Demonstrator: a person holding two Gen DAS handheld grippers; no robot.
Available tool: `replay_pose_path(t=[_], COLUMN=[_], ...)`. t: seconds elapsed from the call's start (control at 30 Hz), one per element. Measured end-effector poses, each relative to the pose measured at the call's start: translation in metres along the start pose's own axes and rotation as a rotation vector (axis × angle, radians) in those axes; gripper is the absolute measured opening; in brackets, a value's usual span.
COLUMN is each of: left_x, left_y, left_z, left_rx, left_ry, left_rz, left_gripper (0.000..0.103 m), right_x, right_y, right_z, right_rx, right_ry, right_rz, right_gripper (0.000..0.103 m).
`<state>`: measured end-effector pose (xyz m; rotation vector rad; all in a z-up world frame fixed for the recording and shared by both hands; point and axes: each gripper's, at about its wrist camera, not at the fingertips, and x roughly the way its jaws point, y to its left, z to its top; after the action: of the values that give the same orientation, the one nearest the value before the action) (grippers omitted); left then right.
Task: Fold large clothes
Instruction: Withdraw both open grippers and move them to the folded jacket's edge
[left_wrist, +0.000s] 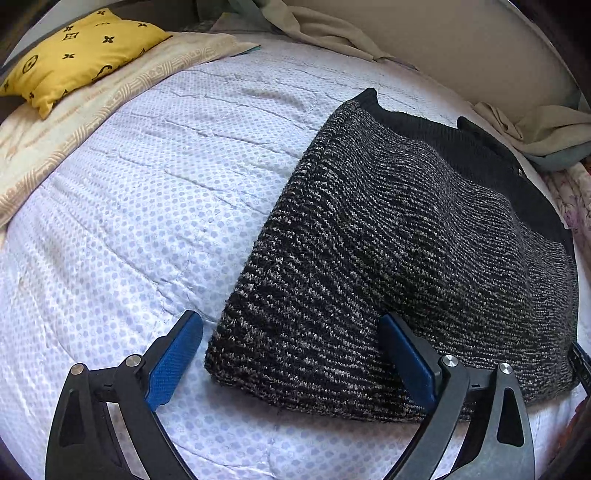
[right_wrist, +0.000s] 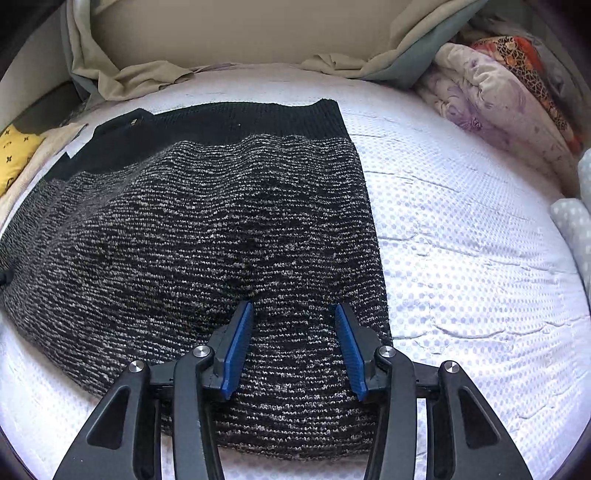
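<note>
The left hand-held gripper (left_wrist: 290, 354) hangs low over the near left corner of the knitted sweater (left_wrist: 399, 251), its jaws spread wide and released: one blue pad is over bare mattress (left_wrist: 147, 206) just left of the sweater's edge, the other over the knit. The right hand-held gripper (right_wrist: 293, 347) is also released, jaws parted with nothing between them, both pads above the sweater's (right_wrist: 207, 240) near right part, close to its right edge.

The sweater lies folded on the mattress (right_wrist: 461, 236), a thick rectangle of black-and-grey marled knit with a rounded near fold and straight side edges. Its far end turns to plain black ribbing, and a black flap with a small tag pokes out at the far left corner in the right wrist view.

Left of the sweater, a broad stretch of white, blue-dotted mattress lies open; right of it, another open stretch runs to the bed's edge.

Beyond the sweater on the left, a cream patterned blanket (left_wrist: 92, 110) lies along the mattress edge with a yellow cushion (left_wrist: 74, 51) printed in black motifs on it. Behind the sweater, crumpled beige cloth (right_wrist: 133, 79) bunches against the wall. Far right of the sweater, a floral lilac quilt (right_wrist: 491, 107) is piled with an orange-and-black patterned cloth (right_wrist: 517, 55) above it.
</note>
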<state>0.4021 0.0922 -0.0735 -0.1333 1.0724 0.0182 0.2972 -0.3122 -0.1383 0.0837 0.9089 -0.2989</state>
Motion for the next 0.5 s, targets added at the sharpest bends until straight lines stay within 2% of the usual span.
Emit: replay_pose_path(t=[0.17,0.33,0.43,0.5], left_x=[0.007,-0.007,-0.015,-0.018], left_y=[-0.003,0.012,0.011,0.005], left_z=[0.008,0.003,0.001,0.001], left_rx=[-0.016,-0.042,-0.034,-0.028], left_ry=[0.012,0.023,0.02,0.018], left_rz=[-0.024,-0.056,-0.061,-0.06], left_gripper=[0.099,0.097,0.096,0.096], right_x=[-0.02,-0.061,-0.06,-0.053], right_y=[0.006,0.019,0.034,0.04], right_z=[0.012,0.008,-0.003,-0.013], right_rx=[-0.027,-0.033,-0.056,-0.07], right_ry=[0.001,-0.058,-0.014,0.022], right_rz=[0.016,0.102,0.153,0.142], right_gripper=[0.043,0.043,0.037,0.035])
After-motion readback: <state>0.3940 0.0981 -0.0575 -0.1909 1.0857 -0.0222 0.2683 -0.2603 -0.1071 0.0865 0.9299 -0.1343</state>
